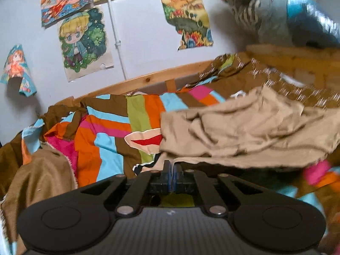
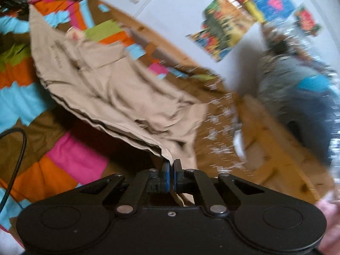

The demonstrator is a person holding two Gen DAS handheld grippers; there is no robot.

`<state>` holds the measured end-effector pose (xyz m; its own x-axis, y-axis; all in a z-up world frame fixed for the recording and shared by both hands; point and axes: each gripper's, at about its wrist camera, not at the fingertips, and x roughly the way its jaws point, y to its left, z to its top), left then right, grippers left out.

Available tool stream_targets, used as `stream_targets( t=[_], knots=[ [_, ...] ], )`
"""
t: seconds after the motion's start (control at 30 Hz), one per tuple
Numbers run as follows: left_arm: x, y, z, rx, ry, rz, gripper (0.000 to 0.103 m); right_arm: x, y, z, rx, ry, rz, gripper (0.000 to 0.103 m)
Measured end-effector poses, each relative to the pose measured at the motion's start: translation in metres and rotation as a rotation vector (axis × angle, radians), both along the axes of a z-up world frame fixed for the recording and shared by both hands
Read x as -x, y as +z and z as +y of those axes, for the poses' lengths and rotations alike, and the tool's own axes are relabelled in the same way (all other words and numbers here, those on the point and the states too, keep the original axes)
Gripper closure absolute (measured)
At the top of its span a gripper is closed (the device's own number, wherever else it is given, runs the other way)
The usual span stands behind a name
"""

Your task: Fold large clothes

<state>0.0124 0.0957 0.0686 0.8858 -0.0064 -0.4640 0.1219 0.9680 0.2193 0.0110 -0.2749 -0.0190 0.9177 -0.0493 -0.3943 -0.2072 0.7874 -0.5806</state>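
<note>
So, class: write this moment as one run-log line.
step: lifting | left tool: shut on beige garment | right tool: shut on beige garment | garment: raised over striped bedspread | fold: not yet made

The left gripper (image 1: 171,165), jaws pinched on the beige garment (image 1: 244,131), holds it above the striped bedspread (image 1: 106,136).

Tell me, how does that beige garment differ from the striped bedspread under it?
The beige garment is one plain colour; the striped bedspread has orange, pink, blue, green and brown bands. The garment hangs lifted, pinched by the left gripper and right gripper; the bedspread lies on the bed. Both are rumpled cloth.
</note>
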Motion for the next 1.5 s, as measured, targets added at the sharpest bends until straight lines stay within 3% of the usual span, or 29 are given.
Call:
stream_targets(
  t=[0.1, 0.23, 0.37, 0.43, 0.57, 0.63, 0.77, 0.83, 0.93, 1.07, 1.2, 1.37, 1.5],
  knots=[
    [0.016, 0.023, 0.005, 0.036, -0.020, -0.005, 0.102, 0.031, 0.028, -0.001, -0.014, -0.024, -0.059, 0.102],
    [0.005, 0.039, 0.010, 0.104, -0.037, 0.031, 0.102, 0.064, 0.064, -0.004, 0.010, -0.018, -0.097, 0.103],
    [-0.023, 0.037, -0.006, 0.053, -0.083, 0.021, 0.102, 0.050, 0.100, -0.019, -0.045, -0.103, -0.195, 0.103],
    [-0.032, 0.033, -0.014, 0.028, -0.082, 0.015, 0.102, 0.031, 0.107, -0.023, -0.065, -0.123, -0.202, 0.103],
    [-0.045, 0.030, -0.010, 0.058, -0.051, 0.037, 0.102, 0.012, 0.095, -0.017, -0.136, 0.006, -0.063, 0.103],
    [-0.051, 0.028, -0.005, 0.075, -0.039, 0.057, 0.102, 0.017, 0.082, -0.009, -0.144, 0.113, 0.049, 0.083],
    [-0.057, 0.023, 0.001, 0.078, -0.010, 0.078, 0.102, 0.037, 0.062, -0.001, -0.139, 0.308, 0.257, 0.072],
    [-0.057, 0.021, 0.002, 0.074, -0.001, 0.080, 0.102, 0.048, 0.061, 0.002, -0.128, 0.365, 0.314, 0.058],
    [-0.059, 0.020, 0.004, 0.078, 0.008, 0.086, 0.102, 0.057, 0.065, 0.001, -0.125, 0.397, 0.357, 0.045],
    [-0.059, 0.021, 0.007, 0.091, 0.012, 0.089, 0.102, 0.060, 0.060, -0.003, -0.080, 0.383, 0.410, 0.047],
    [-0.058, 0.021, 0.009, 0.094, 0.013, 0.088, 0.102, 0.053, 0.050, -0.005, -0.013, 0.306, 0.423, 0.067],
    [-0.059, 0.020, 0.010, 0.105, 0.019, 0.088, 0.102, 0.052, 0.041, -0.013, 0.016, 0.277, 0.433, 0.068],
    [-0.060, 0.020, 0.010, 0.102, 0.017, 0.084, 0.102, 0.052, 0.033, -0.012, 0.047, 0.294, 0.501, 0.065]
  ],
)
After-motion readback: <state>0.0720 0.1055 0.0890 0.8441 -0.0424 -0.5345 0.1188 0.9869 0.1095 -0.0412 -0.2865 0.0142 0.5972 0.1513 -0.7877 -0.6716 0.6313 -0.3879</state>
